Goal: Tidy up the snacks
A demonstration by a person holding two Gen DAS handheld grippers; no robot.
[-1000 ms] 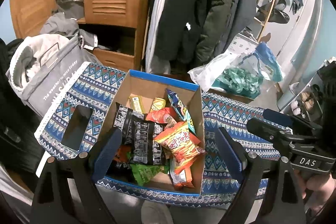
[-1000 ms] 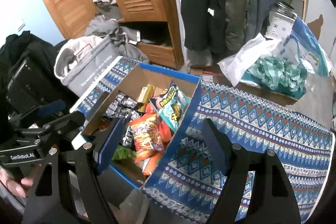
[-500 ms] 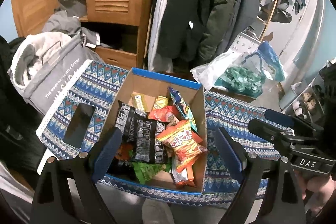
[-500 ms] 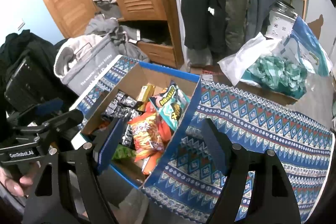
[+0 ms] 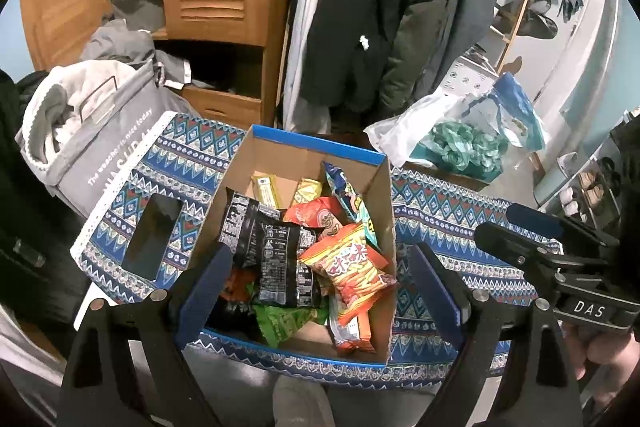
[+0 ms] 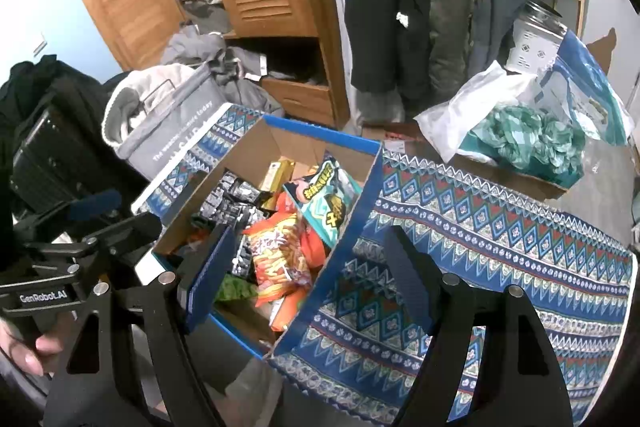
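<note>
Hovering over the open cardboard box (image 5: 304, 155): left gripper (image 5: 316, 287) fingers apart, nothing between them. Right gripper (image 6: 308, 267) fingers apart too, straddling the box's right wall, nothing gripped. Snack packets are piled inside the box: orange packet (image 5: 352, 267) on top, black packet (image 5: 276, 259) just left of it. Box flaps lie open flat on both sides.

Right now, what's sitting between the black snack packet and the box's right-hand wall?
In the left wrist view, an orange snack bag lies between the black packet and the right wall of the cardboard box.
</note>
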